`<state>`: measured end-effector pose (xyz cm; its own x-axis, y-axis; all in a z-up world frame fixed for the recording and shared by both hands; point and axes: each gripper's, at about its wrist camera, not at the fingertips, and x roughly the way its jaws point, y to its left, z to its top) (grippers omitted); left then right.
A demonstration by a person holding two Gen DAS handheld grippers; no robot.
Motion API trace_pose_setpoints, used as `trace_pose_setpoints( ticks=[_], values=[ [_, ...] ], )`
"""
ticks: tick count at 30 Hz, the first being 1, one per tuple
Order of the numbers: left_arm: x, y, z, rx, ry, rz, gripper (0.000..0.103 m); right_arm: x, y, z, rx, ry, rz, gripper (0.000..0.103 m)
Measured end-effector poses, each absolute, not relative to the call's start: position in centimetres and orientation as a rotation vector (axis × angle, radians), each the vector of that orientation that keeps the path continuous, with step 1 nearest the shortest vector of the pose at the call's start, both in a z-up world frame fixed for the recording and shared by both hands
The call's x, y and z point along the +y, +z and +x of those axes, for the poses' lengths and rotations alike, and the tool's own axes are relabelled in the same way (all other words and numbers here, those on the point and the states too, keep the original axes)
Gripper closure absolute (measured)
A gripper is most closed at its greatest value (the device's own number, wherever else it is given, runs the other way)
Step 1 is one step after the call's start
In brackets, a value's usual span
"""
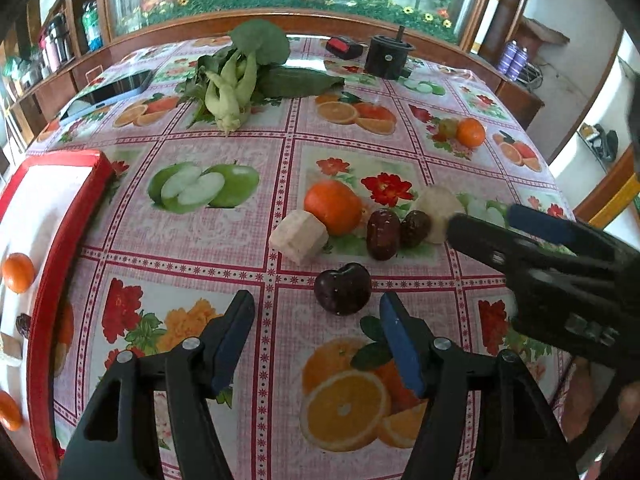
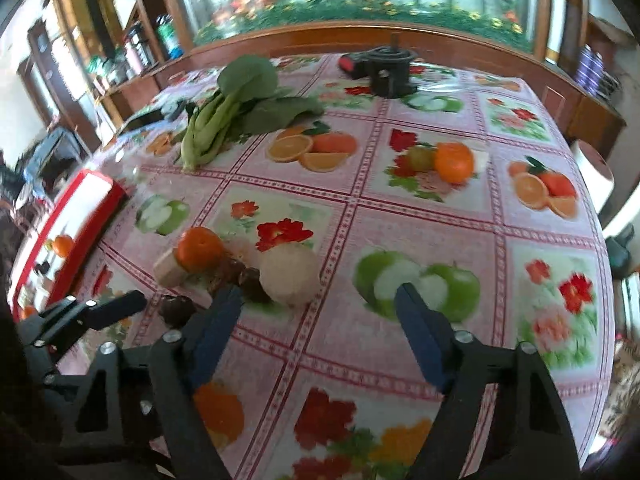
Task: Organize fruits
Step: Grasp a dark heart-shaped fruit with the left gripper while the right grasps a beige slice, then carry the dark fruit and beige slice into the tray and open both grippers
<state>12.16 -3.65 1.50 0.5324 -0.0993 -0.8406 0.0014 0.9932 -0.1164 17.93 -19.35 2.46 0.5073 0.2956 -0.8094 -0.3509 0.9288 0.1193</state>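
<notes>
A cluster of fruit lies mid-table: an orange (image 1: 333, 206), a pale cube-shaped piece (image 1: 299, 236), two dark red dates (image 1: 383, 234), a pale round fruit (image 1: 438, 212) and a dark heart-shaped plum (image 1: 342, 288). My left gripper (image 1: 317, 299) is open, and the plum sits just ahead between its fingertips, untouched. My right gripper (image 2: 318, 291) is also open and holds nothing. The pale round fruit (image 2: 290, 276) lies just ahead of its left finger. In the left wrist view, the right gripper (image 1: 486, 220) comes in from the right beside that fruit.
A red-rimmed white tray (image 1: 68, 240) at the left holds small oranges (image 1: 18, 272). Leafy greens (image 1: 240, 80), a dark tablet (image 1: 116, 88), a black device (image 1: 388, 58) and a red-and-black item (image 1: 344, 46) lie at the back. A small orange (image 1: 471, 132) sits far right.
</notes>
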Motion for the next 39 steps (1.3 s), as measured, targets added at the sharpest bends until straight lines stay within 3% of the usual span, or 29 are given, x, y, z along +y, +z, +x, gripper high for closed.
trace_pose_setpoints(
  ticks=[4,7,9,14,16,18,19,39],
  values=[
    [-3.6,1.4,12.5,0.993,-0.064,-0.091,0.034,-19.1,1.5,19.3,1.004,0.477,-0.033,0.048],
    [-3.6,1.3,12.7,0.976,-0.054,-0.076,0.034,-19.1,0.8,19.7,1.019,0.532,-0.019,0.052],
    [-3.6,1.2,12.9,0.966,-0.051,-0.070,0.033,-18.9,0.7,19.8,1.009,0.560,-0.029,0.066],
    [-3.8,1.1,13.0,0.937,-0.031,-0.050,0.038,-19.0,0.6,19.6,0.988,0.566,-0.019,0.067],
    [-4.0,1.2,12.8,0.918,-0.060,-0.046,0.050,-19.3,0.7,19.5,0.984,0.563,-0.011,0.067],
    [-4.3,1.3,12.8,0.918,-0.102,-0.055,0.075,-19.5,0.7,19.2,0.980,0.557,-0.004,0.067],
    [-4.5,1.3,12.8,0.922,-0.125,-0.064,0.077,-19.7,0.7,19.0,0.979,0.548,-0.003,0.067],
    [-2.4,1.8,8.6,0.920,-0.159,-0.120,0.078,-19.1,1.4,12.4,0.980,0.489,-0.035,0.067]
  ],
)
